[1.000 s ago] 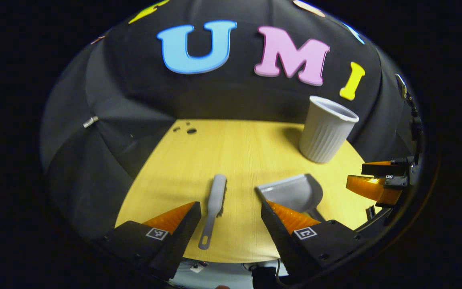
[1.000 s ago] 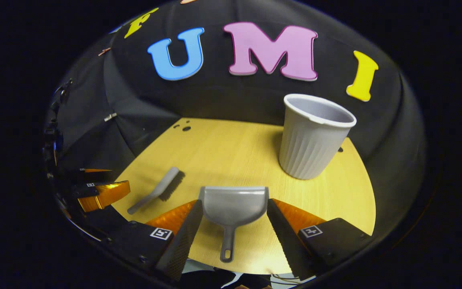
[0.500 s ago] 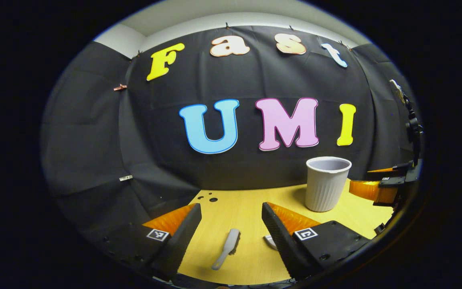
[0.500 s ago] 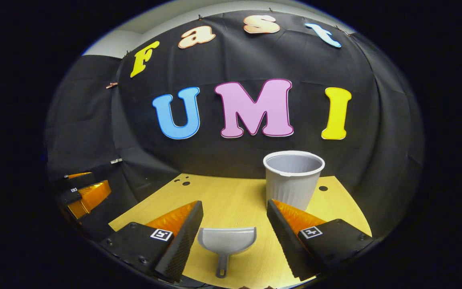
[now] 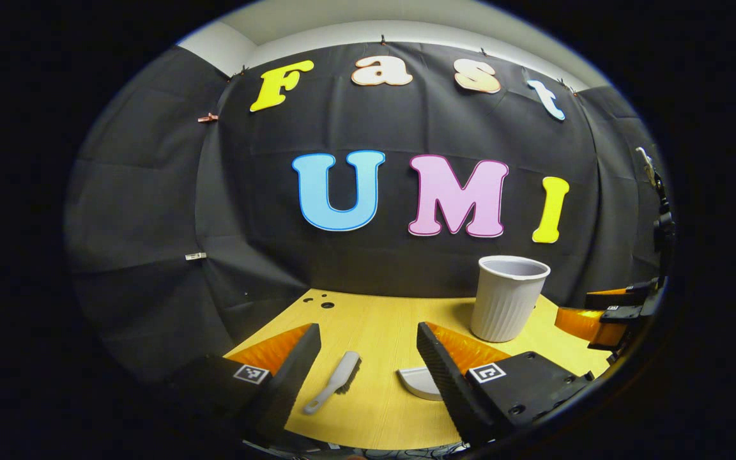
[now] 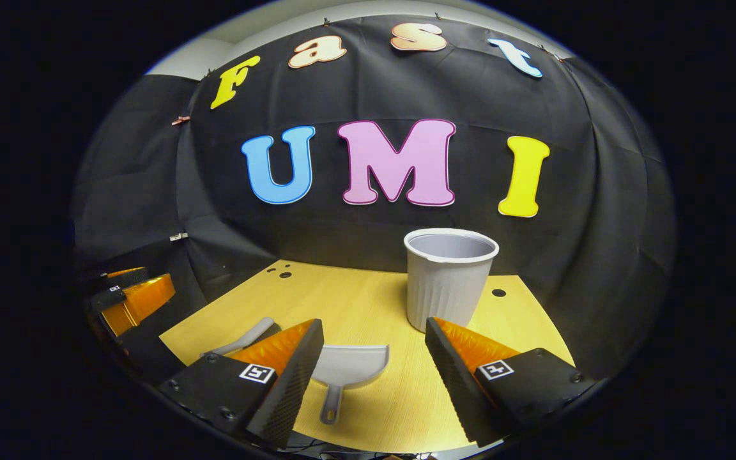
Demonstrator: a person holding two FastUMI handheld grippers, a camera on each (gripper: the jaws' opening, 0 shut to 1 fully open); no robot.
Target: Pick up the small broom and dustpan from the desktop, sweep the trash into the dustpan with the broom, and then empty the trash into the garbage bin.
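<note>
A: Looking along our left gripper (image 5: pixel 368 358), we see its fingers spread wide with nothing between them, and the small broom (image 5: pixel 336 385) lies flat on the counter (image 5: pixel 381 319) just ahead, bristle end away from us.

B: Our right gripper (image 6: pixel 374 358) is the same: released, holding nothing. The dustpan (image 6: pixel 345 370) lies flat on the counter below it, handle toward us, mouth toward the garbage bin (image 6: pixel 450 278), which stands upright farther back.

A: We see no scraps of trash on the wood in either view. Whether the bin holds any we cannot tell; its inside is hidden from here.

B: So broom and pan lying side by side on a swept-looking counter would fit two stages, in our judgement: tools waiting to be picked up, or tools laid down again after the bin was fed.

A: Agreed. The pictures don't settle it. Both grippers hang above the counter, tilted forward more than down, neither touching its tool.

B: Then we bid no move on this alone.
</note>
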